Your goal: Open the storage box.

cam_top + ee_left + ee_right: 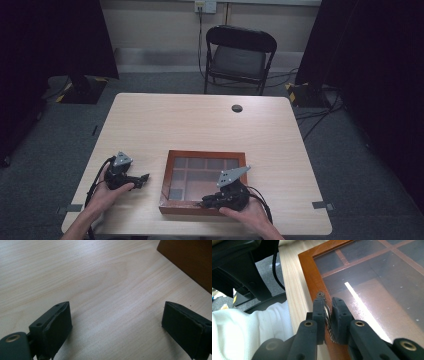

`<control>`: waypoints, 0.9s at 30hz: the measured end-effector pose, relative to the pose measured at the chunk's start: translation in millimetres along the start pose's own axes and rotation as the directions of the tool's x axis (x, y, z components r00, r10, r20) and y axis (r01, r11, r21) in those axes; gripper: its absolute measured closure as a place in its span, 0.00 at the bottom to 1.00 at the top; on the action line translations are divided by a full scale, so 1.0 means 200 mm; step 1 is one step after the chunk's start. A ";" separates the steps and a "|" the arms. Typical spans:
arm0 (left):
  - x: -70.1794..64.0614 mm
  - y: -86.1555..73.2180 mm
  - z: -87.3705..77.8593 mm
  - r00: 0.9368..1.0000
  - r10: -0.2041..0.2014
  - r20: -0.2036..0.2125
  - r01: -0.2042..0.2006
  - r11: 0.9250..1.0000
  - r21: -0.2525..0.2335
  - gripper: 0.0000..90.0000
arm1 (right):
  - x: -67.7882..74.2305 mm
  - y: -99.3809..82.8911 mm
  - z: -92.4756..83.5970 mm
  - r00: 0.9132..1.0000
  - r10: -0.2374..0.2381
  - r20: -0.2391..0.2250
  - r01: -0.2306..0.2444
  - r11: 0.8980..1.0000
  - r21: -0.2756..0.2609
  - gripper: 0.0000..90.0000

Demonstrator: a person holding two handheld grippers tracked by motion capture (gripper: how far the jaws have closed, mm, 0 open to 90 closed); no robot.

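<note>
The right gripper (328, 315) clamps the metal handle (327, 312) on the box (202, 181), whose long axis runs along the near rim. The left gripper (116, 322) hangs wide open over the table (100, 277).

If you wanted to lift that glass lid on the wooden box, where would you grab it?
By the small metal handle on the front frame edge of the wooden box, coming from the person's side. It stands up from the flat frame, thin enough to pinch; the glass offers no hold. The right hand-held gripper is shut on it there.
</note>
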State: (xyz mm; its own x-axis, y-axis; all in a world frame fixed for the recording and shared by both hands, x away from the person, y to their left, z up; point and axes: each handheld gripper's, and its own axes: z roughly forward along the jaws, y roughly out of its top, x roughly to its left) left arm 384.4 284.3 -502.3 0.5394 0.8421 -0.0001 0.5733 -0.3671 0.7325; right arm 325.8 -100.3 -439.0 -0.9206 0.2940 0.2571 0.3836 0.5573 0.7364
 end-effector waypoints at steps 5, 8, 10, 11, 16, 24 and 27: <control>0.00 0.00 -0.01 1.000 0.006 0.006 -0.006 1.000 0.009 0.13 | 0.00 0.01 -0.01 1.000 -0.004 -0.005 0.003 1.000 -0.010 0.91; 0.00 0.00 -0.02 1.000 0.014 0.010 -0.014 1.000 0.011 0.17 | 0.00 0.02 -0.02 1.000 0.000 -0.017 -0.001 1.000 -0.022 0.91; 0.00 0.01 -0.02 1.000 0.016 0.012 -0.017 1.000 0.015 0.17 | 0.00 0.03 -0.03 1.000 0.003 -0.019 -0.003 1.000 -0.019 0.92; 0.00 0.01 -0.02 1.000 0.013 0.021 -0.014 1.000 0.021 0.17 | 0.00 0.03 -0.03 1.000 0.003 -0.020 -0.004 1.000 -0.019 0.92; -0.02 0.03 -0.03 0.999 0.030 0.042 -0.030 1.000 0.007 0.18 | 0.00 0.04 -0.04 1.000 0.000 -0.022 -0.001 0.999 -0.041 0.92; -0.05 0.06 -0.08 0.993 0.023 0.113 -0.015 0.997 -0.072 0.19 | 0.00 0.09 -0.06 0.999 0.007 -0.036 -0.009 0.999 -0.042 0.92; -0.06 0.07 -0.09 0.992 0.033 0.125 -0.022 0.996 -0.087 0.19 | 0.00 0.10 -0.07 0.999 0.011 -0.041 -0.013 0.999 -0.041 0.92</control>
State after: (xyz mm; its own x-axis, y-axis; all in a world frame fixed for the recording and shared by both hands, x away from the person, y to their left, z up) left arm 374.1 276.9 -480.2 0.6310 0.7734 -0.0608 0.5050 -0.3500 0.7889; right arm 333.4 -99.6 -415.0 -0.9184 0.2684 0.2908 0.3923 0.5213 0.7579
